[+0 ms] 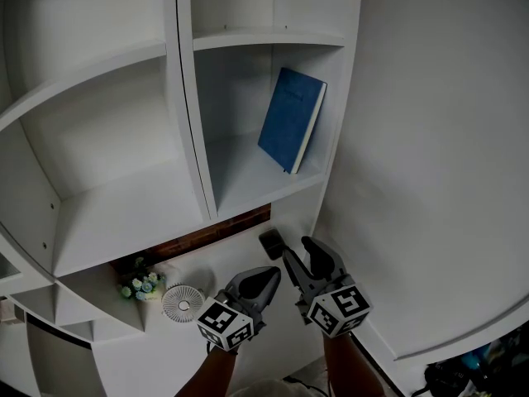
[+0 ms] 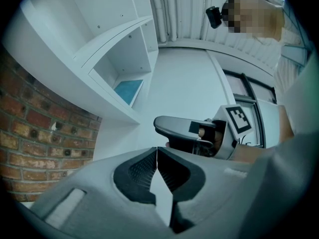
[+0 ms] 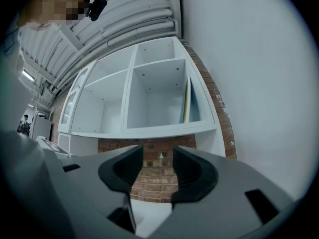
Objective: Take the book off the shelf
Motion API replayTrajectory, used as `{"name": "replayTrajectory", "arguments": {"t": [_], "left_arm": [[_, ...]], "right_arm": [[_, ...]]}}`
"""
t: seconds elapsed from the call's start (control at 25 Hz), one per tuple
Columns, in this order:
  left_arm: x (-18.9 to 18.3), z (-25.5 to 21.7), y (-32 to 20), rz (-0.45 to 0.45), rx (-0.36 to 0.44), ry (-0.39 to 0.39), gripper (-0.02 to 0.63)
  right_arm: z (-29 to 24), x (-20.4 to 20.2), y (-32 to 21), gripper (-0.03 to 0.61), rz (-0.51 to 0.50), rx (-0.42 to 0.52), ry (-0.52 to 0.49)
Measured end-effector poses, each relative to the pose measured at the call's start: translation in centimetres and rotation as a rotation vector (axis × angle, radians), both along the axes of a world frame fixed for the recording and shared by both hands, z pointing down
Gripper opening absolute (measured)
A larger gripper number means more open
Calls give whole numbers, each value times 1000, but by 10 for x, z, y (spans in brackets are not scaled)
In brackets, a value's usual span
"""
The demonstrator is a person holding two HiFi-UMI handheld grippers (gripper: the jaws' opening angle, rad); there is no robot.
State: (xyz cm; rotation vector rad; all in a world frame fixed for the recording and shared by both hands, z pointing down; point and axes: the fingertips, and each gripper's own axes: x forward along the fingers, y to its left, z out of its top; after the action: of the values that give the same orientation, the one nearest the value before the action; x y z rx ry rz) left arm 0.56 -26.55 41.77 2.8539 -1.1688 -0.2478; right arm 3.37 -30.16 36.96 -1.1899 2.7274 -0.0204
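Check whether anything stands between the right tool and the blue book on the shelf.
Nothing visible does. The right tool hangs open and empty below the shelf; the blue book leans alone against its compartment's right wall, open front facing the tool.

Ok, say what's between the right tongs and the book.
Nothing loose: between right tongs and book, only brick wall and the shelf edge, per the right gripper view.
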Motion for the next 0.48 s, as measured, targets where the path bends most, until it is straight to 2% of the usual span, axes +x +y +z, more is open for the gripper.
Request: {"name": "replayTrajectory", "arguments": {"t": [0.48], "left_arm": [[5, 6, -2, 8, -12, -1, 11]], "right_arm": [[-33, 2, -23, 184, 21, 48, -12]]}}
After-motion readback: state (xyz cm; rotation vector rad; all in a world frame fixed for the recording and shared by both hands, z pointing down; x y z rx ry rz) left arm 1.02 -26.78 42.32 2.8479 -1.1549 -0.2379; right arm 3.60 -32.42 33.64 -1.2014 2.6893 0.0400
